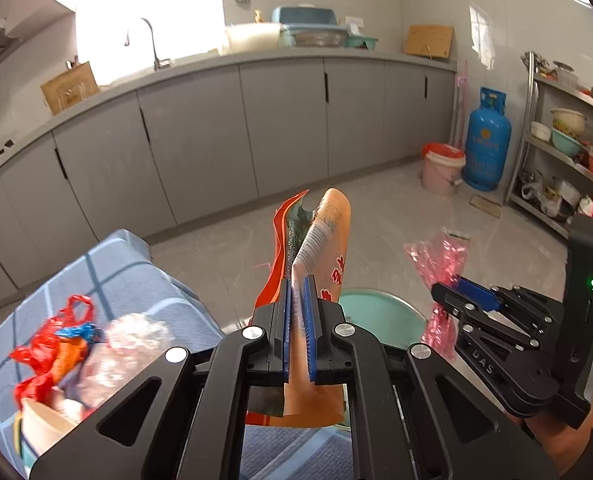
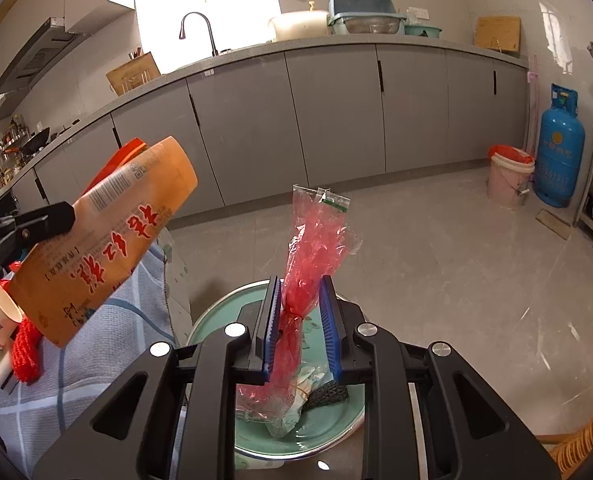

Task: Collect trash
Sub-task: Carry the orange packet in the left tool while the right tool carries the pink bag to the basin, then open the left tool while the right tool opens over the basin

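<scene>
Left wrist view: left claw (image 1: 298, 316) clenched on an orange snack packet (image 1: 324, 240), held up over the checked cloth (image 1: 144, 280). Unpicked trash sits on the cloth at 8 o'clock: red plastic bag (image 1: 44, 344), clear wrapper (image 1: 132, 340), paper cup (image 1: 44, 428). Right claw (image 1: 442, 294) at 3 o'clock grips a red cellophane wrapper (image 1: 436, 260)

Right wrist view: right claw (image 2: 296, 320) pinching the red cellophane wrapper (image 2: 316, 236) above the green basin (image 2: 216, 320), pads not fully together. Basin already holds some scraps and a black net. Judged roughly midway: two pieces in hand not yet dropped, the cloth pile left
</scene>
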A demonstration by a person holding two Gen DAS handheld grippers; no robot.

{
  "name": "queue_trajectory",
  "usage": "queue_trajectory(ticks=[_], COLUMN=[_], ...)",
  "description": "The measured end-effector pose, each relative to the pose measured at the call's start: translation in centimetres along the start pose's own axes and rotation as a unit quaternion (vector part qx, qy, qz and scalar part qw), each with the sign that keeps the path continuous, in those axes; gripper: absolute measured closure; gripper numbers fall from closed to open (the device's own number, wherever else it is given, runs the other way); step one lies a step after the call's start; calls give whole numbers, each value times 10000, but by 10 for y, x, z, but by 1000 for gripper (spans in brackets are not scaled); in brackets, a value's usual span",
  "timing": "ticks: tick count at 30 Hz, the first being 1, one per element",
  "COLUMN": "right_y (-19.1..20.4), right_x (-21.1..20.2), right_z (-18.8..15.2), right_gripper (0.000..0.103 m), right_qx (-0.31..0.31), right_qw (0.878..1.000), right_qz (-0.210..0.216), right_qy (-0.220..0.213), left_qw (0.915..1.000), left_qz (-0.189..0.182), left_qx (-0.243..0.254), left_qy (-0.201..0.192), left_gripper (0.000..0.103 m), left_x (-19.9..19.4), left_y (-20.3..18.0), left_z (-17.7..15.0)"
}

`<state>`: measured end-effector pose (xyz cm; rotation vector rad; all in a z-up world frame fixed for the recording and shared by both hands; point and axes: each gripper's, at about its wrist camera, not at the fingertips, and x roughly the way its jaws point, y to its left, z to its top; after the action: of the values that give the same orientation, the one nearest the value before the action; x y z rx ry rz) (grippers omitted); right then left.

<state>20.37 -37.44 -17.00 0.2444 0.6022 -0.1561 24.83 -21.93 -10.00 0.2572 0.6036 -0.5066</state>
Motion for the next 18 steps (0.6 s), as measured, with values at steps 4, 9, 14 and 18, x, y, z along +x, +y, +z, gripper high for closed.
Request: queue_trajectory(ticks=[4,9,14,18], right_y=[-2,-8,-16,-16], right_x=[14,28,33,30], right_z=[-5,-9,-14,-17], right_gripper=[80,68,66,59], right_qx=[-32,43,147,196], right_qw=[9999,9997,9993,9991], right_qz=[-15,-86,-203,-225], right_qy=[107,207,289,296], left_qw=[9998,9995,9995,9995], left_qz=[-113,-115,85,219], left_qx=[75,108,1,-54], left_qy=[156,290,308,240], left_gripper=[95,74,58,46], left_x=[18,31,34,27], left_y=[-5,-5,7,16], left_z=[-6,-12,-14,-15])
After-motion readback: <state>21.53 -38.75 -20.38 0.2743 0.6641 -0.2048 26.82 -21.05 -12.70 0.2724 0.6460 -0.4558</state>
